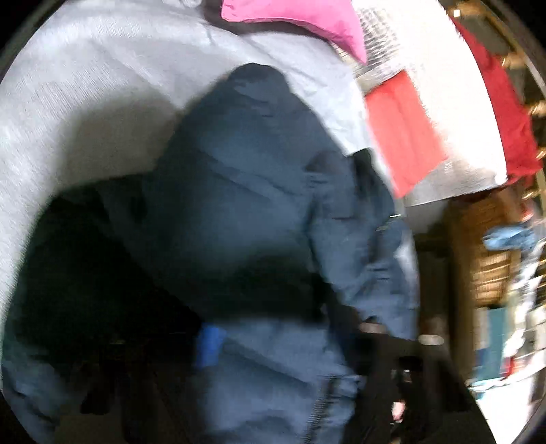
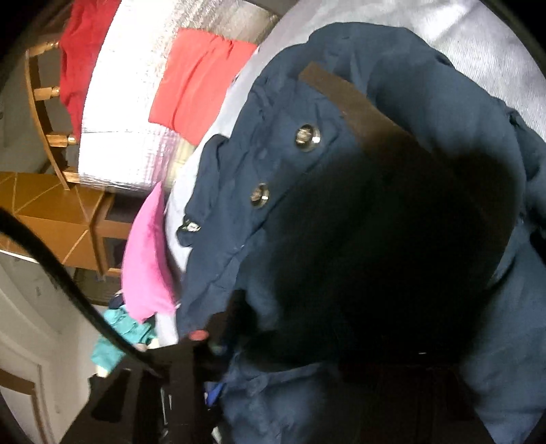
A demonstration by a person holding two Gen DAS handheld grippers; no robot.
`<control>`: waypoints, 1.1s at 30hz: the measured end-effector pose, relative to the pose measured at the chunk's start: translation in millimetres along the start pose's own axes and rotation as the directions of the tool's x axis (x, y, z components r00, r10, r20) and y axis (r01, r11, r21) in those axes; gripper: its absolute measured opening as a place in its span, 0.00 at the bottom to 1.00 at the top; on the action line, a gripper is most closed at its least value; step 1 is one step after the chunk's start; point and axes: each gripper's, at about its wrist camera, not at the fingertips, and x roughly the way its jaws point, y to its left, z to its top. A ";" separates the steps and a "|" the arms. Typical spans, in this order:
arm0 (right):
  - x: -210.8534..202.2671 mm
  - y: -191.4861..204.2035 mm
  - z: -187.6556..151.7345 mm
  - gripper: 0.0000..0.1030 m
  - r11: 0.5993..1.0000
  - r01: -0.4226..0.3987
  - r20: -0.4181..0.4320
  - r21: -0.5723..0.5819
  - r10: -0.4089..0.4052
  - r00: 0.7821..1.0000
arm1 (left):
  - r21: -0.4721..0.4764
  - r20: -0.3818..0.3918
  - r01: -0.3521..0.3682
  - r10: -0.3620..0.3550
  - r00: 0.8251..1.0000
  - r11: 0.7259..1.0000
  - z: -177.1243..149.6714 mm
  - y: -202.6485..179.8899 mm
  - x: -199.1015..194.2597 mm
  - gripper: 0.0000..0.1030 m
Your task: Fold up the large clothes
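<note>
A dark navy padded jacket [image 1: 256, 191] lies bunched on a pale grey sheet [image 1: 85, 85]. In the left wrist view my left gripper [image 1: 290, 341] is low in the picture. Its blue pad [image 1: 208, 345] and its black opposite finger [image 1: 385, 338] press jacket cloth that fills the gap. The right wrist view shows the jacket [image 2: 443, 112] with a brown strip [image 2: 348, 99] and two metal snaps [image 2: 307, 133]. My right gripper [image 2: 307, 348] is shut on a fold of it, partly lost in deep shadow.
A pink cloth [image 1: 300, 20] [image 2: 146, 259], an orange-red cloth [image 1: 402, 136] [image 2: 201, 78] and a red garment [image 1: 501, 102] [image 2: 78, 51] lie around the jacket. Wooden furniture [image 2: 58, 211] and a wicker basket [image 1: 484, 246] stand beside the bed. A black cable [image 2: 68, 273] crosses the right wrist view.
</note>
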 end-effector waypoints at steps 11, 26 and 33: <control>-9.4 33.5 -15.0 0.28 0.941 0.277 0.150 -0.193 -0.250 0.956 | 0.183 0.009 -0.100 0.100 0.995 0.978 -4.1 -21.8 -8.2 0.36; -72.2 59.5 -28.0 0.54 0.896 0.385 0.086 -0.221 -0.375 0.923 | 0.322 -0.169 -0.111 0.172 0.971 0.940 -13.5 -22.8 -47.6 0.63; -91.8 80.5 -12.0 0.54 0.907 0.310 0.146 -0.284 -0.279 0.949 | 0.426 0.002 -0.123 0.135 0.991 0.896 -9.2 -38.2 -85.5 0.63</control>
